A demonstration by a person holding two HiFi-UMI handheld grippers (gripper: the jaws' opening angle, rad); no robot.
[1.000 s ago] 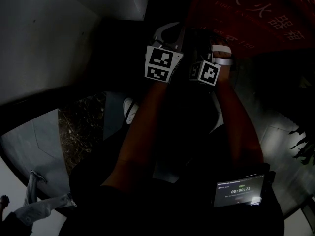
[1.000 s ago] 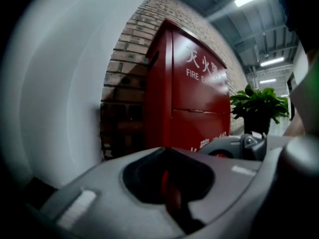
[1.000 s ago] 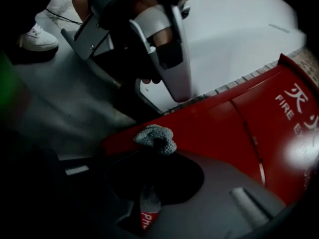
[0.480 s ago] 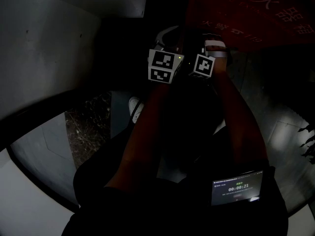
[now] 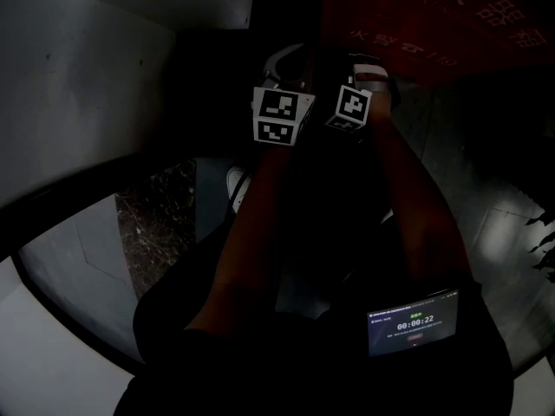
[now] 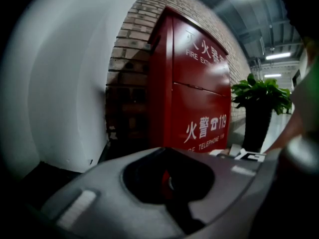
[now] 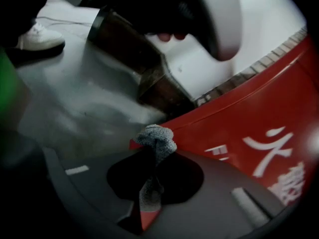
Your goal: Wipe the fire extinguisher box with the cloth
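Right gripper view: one cloth, one box.

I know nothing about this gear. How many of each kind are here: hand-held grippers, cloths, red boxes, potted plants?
Grippers: 2, the left gripper, shut with nothing in it, and the right gripper, shut on the cloth
Cloth: 1, grey
Fire extinguisher box: 1, red
Potted plant: 1, green
Total: 5
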